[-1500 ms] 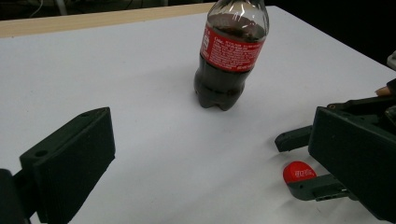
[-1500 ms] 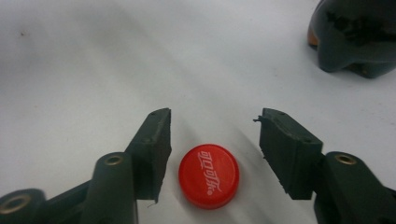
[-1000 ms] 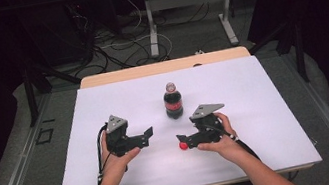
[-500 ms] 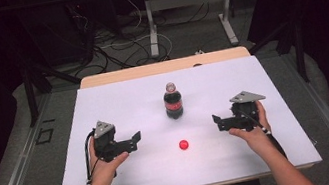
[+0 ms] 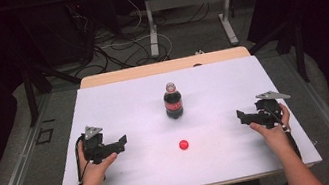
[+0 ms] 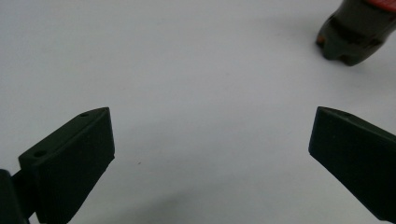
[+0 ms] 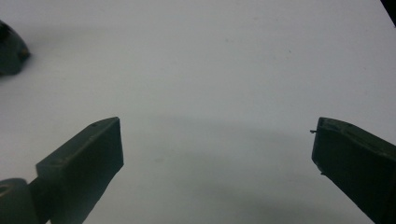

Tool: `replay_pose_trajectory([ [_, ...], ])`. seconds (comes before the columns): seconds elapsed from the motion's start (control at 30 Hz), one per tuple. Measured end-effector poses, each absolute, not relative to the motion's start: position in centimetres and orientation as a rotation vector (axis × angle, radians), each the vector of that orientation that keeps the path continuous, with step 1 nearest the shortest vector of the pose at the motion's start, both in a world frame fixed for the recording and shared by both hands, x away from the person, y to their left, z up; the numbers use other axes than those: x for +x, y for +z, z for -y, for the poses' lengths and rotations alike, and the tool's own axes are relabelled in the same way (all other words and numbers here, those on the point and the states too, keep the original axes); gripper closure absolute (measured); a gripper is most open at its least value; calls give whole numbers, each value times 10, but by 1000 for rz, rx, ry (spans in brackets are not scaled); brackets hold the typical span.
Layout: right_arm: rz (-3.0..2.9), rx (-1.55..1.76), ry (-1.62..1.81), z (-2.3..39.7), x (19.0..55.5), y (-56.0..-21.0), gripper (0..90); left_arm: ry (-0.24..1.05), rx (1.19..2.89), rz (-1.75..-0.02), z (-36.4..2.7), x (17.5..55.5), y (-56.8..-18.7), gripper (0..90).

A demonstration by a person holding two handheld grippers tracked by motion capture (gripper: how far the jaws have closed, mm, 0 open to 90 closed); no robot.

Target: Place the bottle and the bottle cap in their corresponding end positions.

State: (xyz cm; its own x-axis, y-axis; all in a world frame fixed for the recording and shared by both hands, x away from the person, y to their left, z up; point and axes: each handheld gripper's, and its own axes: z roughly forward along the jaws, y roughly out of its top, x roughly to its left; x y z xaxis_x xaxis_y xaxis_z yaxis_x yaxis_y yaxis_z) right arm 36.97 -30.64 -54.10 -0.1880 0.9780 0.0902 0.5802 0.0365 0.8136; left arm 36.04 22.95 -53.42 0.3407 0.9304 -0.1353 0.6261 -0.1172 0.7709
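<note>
1. The left gripper (image 5: pixel 119 143) hovered low over the white worktop (image 5: pixel 119 105), its jaws spread wide with nothing between them.
2. The right gripper (image 5: pixel 241 116) was also held low over the worktop, jaws spread as wide as they go; they had just been opening, and only bare worktop lay between them.
3. The bottle (image 5: pixel 172 101) stood upright between the two grippers and somewhat farther from the person, well apart from both.
4. In the left gripper view the bottle's base (image 6: pixel 357 32) sat ahead and to the right of the jaws; in the right gripper view its edge (image 7: pixel 10 51) sat ahead and to the left.
5. The red cap (image 5: pixel 184 144) lay on the worktop between the two grippers, nearer the person than the bottle, apart from either gripper.
</note>
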Motion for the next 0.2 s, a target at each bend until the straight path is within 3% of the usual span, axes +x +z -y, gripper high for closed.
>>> replay_pose_trajectory([
  [0.2, -1799, 1597, 993, 315, 371, -548, 0, 497, 1833, -1419, -238, 365, -542, 5],
])
